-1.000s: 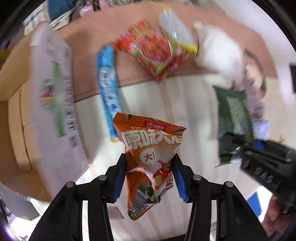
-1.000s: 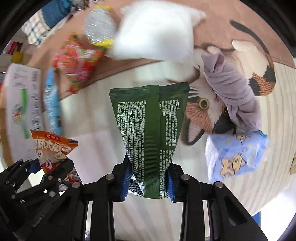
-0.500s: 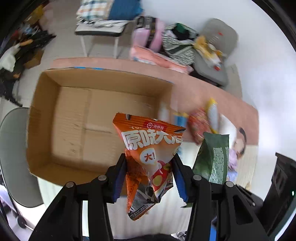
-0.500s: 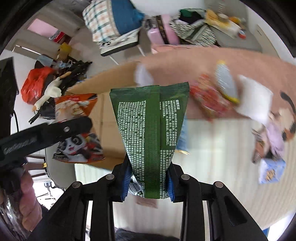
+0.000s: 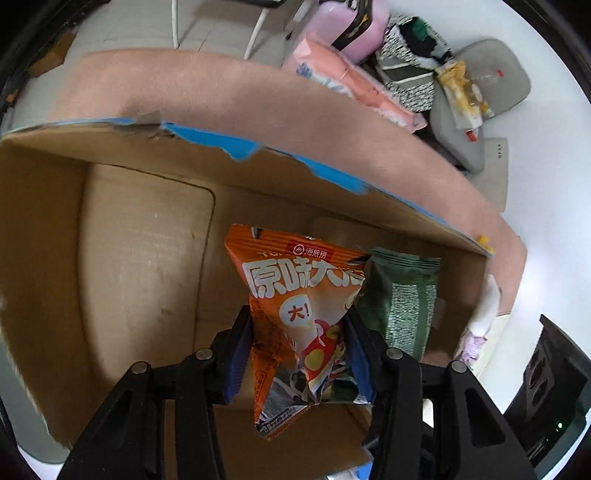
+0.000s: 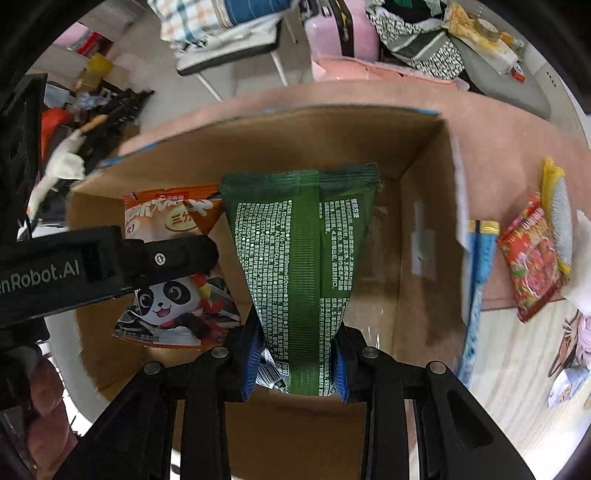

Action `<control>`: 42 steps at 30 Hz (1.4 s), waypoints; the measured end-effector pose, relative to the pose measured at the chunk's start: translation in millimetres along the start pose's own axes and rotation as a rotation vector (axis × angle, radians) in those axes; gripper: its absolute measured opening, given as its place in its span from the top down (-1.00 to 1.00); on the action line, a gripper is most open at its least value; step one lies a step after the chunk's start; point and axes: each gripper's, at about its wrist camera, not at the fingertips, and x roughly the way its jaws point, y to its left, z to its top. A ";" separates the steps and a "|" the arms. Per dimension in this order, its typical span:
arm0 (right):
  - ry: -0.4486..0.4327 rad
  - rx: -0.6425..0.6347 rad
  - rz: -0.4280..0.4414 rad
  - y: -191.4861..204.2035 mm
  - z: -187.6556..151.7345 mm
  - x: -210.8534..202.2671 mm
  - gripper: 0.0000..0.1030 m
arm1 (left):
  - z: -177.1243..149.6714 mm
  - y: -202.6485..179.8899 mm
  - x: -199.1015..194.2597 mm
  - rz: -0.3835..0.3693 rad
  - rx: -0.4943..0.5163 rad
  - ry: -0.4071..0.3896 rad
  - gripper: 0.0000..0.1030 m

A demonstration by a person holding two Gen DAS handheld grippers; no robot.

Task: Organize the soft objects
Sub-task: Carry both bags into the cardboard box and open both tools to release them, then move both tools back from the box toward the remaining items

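My left gripper [image 5: 297,345] is shut on an orange snack bag [image 5: 295,295] and holds it over the open cardboard box [image 5: 140,258]. My right gripper [image 6: 295,354] is shut on a green pouch [image 6: 301,251] and holds it over the same box [image 6: 417,206], just right of the left one. The green pouch also shows in the left wrist view [image 5: 404,299]. The orange bag [image 6: 173,295] and the left gripper's body [image 6: 110,254] also show in the right wrist view. The box floor is bare cardboard.
The box stands on a pinkish rug [image 5: 258,107]. Right of the box lie a blue packet [image 6: 476,280], a red snack bag [image 6: 532,258] and a silver-yellow packet [image 6: 557,218]. A chair [image 6: 229,44], a pink suitcase [image 6: 340,29] and piled clothes stand beyond.
Both grippers have swung with their bags from the floor items to above the box, then closer in and lower over its opening. Both grips are unchanged.
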 end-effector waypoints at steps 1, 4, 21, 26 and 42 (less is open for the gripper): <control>0.008 0.001 -0.010 -1.1 4.9 7.9 0.34 | 3.9 1.5 6.2 0.003 0.003 0.011 0.13; 0.026 0.009 -0.028 -4.5 11.8 23.2 0.34 | 9.2 0.9 21.1 0.009 0.025 0.049 0.11; -0.009 -0.032 -0.114 21.7 -4.1 -15.6 -0.82 | -16.9 -6.2 -26.7 0.229 0.179 -0.106 -0.96; -0.071 -0.064 -0.123 27.3 -33.1 -49.0 -1.00 | -54.5 -1.6 -65.2 0.287 0.210 -0.225 -0.98; -0.261 -0.081 -0.094 38.4 -133.5 -137.9 -1.00 | -162.8 6.1 -124.9 0.304 0.260 -0.399 -0.98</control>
